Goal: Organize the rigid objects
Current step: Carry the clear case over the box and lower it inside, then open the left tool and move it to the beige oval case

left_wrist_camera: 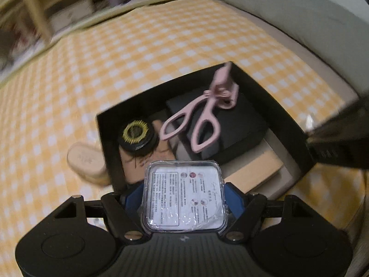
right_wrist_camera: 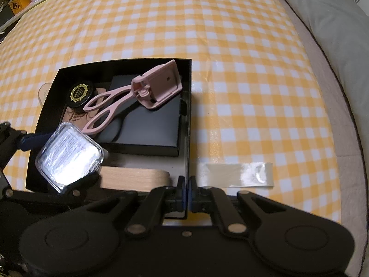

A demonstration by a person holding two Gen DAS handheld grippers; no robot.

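Left gripper [left_wrist_camera: 183, 198] pinching clear square case [left_wrist_camera: 183, 195] w/ printed label, held over near edge of black box [right_wrist_camera: 188, 106] at approx 6 o'clock. Right gripper [right_wrist_camera: 186, 188] pressed together on box's near-right wall, approx 4 o'clock corner. Inside box: pink scissor-handled tool [right_wrist_camera: 136, 94] lying across black flat case [right_wrist_camera: 152, 124] toward 1 o'clock; round black jar w/ gold emblem [left_wrist_camera: 138, 136] at 10 o'clock; wooden slab [right_wrist_camera: 136, 177] along near side. Outside, just beside box at 9 o'clock: beige oval case [left_wrist_camera: 85, 162]. All on yellow checked cloth [right_wrist_camera: 184, 23]; strip of clear tape [right_wrist_camera: 237, 175] at 3 o'clock.
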